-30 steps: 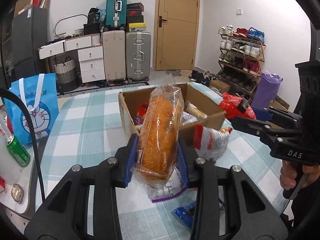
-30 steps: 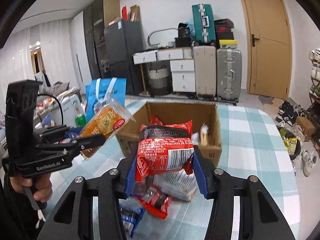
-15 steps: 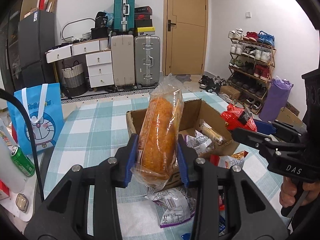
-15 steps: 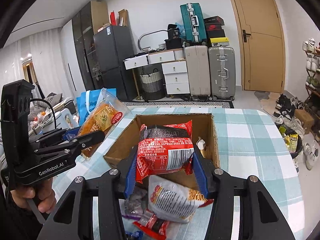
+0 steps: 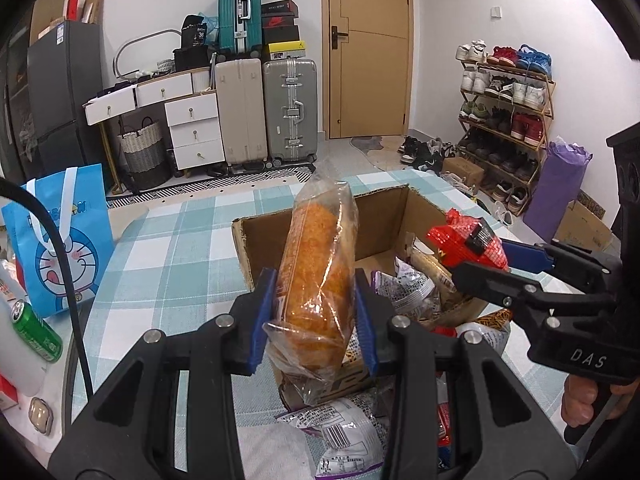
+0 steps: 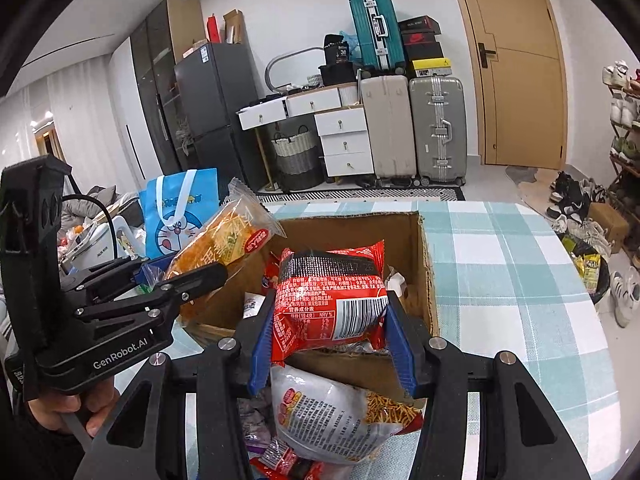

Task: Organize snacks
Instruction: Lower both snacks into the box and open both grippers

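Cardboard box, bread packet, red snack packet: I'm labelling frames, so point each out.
cardboard box (image 6: 425,276), right wrist view, right wall.
bread packet (image 5: 316,280), left wrist view, middle of loaf.
red snack packet (image 6: 328,300), right wrist view, printed back.

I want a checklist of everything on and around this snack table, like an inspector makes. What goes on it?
Surface: table under a teal checked cloth.
Job's things: open cardboard box with packets inside; wrapped bread; red snack packet.
Clutter: loose snack packets in front of the box; blue cartoon bag and green can at the table's left.
Grippers: left hand-held gripper shut on the bread; right hand-held gripper shut on the red packet; both near the box.
Cables: black cable by the left gripper.
Surroundings: suitcases, drawers, door, shoe rack.
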Demonstrator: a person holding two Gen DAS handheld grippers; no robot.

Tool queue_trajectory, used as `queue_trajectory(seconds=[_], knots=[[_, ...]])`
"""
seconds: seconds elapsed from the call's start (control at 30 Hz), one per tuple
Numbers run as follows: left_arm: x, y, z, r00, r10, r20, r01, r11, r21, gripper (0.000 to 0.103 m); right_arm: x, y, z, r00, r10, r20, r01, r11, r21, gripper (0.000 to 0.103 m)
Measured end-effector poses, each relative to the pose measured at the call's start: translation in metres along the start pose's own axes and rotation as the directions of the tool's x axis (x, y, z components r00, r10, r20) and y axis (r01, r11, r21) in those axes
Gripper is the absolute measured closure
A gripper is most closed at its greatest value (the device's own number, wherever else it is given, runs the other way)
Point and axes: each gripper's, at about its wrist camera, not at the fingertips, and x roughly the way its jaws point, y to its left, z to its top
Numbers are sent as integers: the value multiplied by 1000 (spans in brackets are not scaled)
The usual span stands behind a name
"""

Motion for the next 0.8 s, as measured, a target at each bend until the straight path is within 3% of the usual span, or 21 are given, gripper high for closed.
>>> queue_trajectory(seconds=[0.33, 0.5, 0.57, 0.63, 0.7, 0.8], knots=[[28, 1, -4, 999, -9, -50, 9, 1000, -10, 69, -4, -3, 3, 1000, 15, 22, -16, 1000, 25, 52], [24, 0, -4, 999, -14, -29, 14, 1000, -4, 67, -14, -2, 4, 999, 1, 39, -1, 1000, -6, 48], [23, 1, -4, 999, -13, -33, 12, 1000, -5, 55, -16, -3, 3, 999, -21, 44, 21, 1000, -12, 47], [14, 0, -6, 1000, -4, -22, 4, 1000, -5, 31, -20, -5, 3, 999, -26, 47, 26, 1000, -8, 40], [5, 1, -10, 1000, 14, -6, -14, 1000, -4, 19, -24, -6, 1, 998, -45, 45, 45, 999, -7, 24], [-7, 2, -14, 1000, 20, -6, -20, 1000, -18, 18, -35, -10, -3, 995, -63, 74, 63, 998, 2, 12]])
